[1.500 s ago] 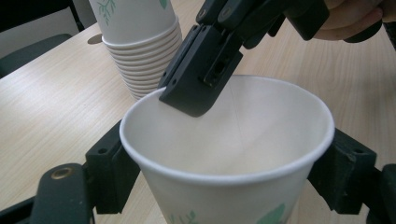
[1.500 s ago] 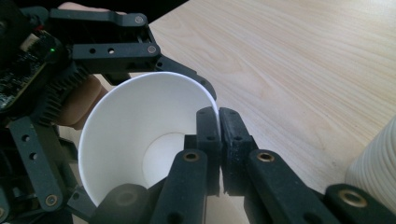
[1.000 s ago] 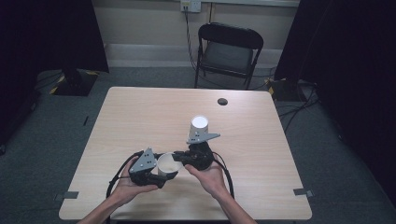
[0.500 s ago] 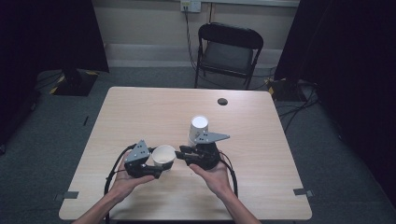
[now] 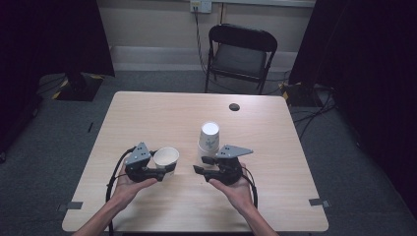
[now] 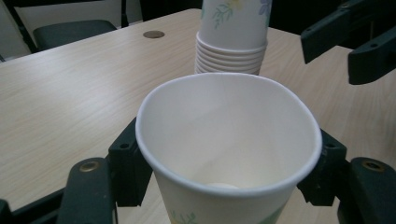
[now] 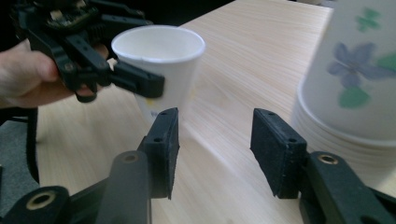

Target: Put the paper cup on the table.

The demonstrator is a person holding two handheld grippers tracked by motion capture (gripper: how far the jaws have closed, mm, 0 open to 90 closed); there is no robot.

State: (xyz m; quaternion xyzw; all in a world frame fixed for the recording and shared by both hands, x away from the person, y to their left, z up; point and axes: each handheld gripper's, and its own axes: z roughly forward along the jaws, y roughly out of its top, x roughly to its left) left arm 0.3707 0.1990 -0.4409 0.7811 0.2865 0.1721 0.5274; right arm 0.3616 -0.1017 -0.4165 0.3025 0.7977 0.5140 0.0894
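High view: the single paper cup (image 5: 165,158) stands upright, mouth up, its long axis vertical, over the near-left part of the worktop (image 5: 147,118). The left gripper (image 5: 158,170) comes at it from about eight o'clock, and its jaws are clamped on the cup's wall, having just been closing on it. The stack of cups (image 5: 209,141) stands upside down, base up, at about two o'clock from the held cup, well clear of it. The right gripper (image 5: 202,165) sits just at six o'clock of the stack, pointing toward nine o'clock at the held cup; its jaws stand apart with nothing between them, having just been opening.

Left gripper view: the cup (image 6: 229,149) has its open mouth facing the camera and upward, with one jaw pressing its wall on each side below the rim. The stack (image 6: 232,37) rises behind at twelve o'clock.

Right gripper view: the jaws are apart over bare worktop (image 7: 243,51). The cup (image 7: 159,65) stands upright at eleven o'clock, beyond the jaw tips, pinched by the left gripper (image 7: 137,81). The stack (image 7: 350,88) is at two o'clock.
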